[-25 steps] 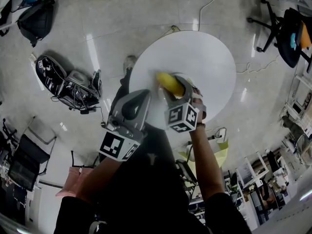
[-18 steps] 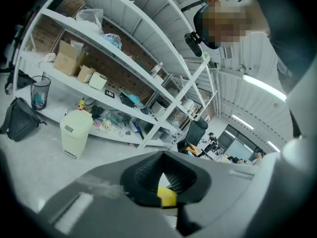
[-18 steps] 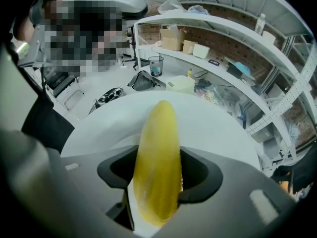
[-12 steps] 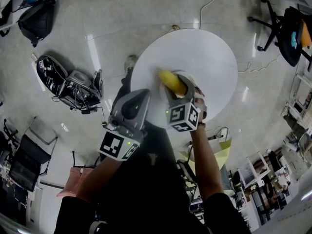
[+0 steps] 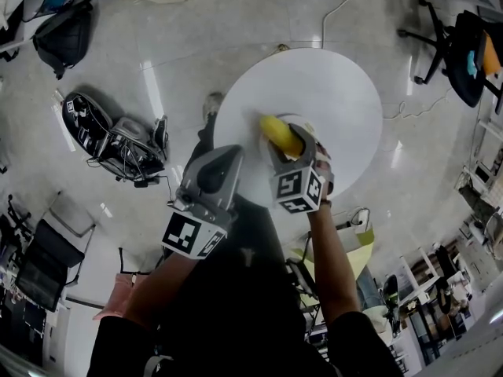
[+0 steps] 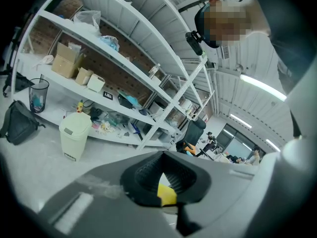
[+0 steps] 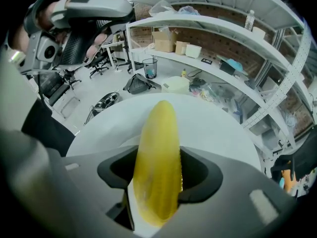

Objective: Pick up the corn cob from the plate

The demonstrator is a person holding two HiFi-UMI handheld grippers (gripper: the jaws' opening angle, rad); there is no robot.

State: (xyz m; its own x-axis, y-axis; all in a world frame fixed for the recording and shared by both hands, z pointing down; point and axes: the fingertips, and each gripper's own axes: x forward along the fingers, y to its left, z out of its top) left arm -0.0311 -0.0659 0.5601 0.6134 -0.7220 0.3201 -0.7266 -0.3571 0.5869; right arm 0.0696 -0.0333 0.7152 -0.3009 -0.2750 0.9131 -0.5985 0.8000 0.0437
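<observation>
A yellow corn cob (image 5: 279,136) is clamped between the jaws of my right gripper (image 5: 289,141) over the round white table (image 5: 338,85). In the right gripper view the cob (image 7: 158,157) stands lengthwise between the two pads, its tip pointing away. A pale rim beside the gripper may be the plate (image 5: 308,124); most of it is hidden. My left gripper (image 5: 222,154) hangs at the table's near left edge, jaws together and holding nothing. Through its pad recess a bit of the cob (image 6: 167,195) shows.
Dark bags and gear (image 5: 118,144) lie on the floor to the left, with a black backpack (image 5: 59,34) further back. An office chair (image 5: 460,49) stands at the right. White shelving (image 6: 124,68) and a pale bin (image 6: 74,133) line the wall.
The right gripper has rolled slightly with the cob still in its jaws. The left gripper has hardly moved.
</observation>
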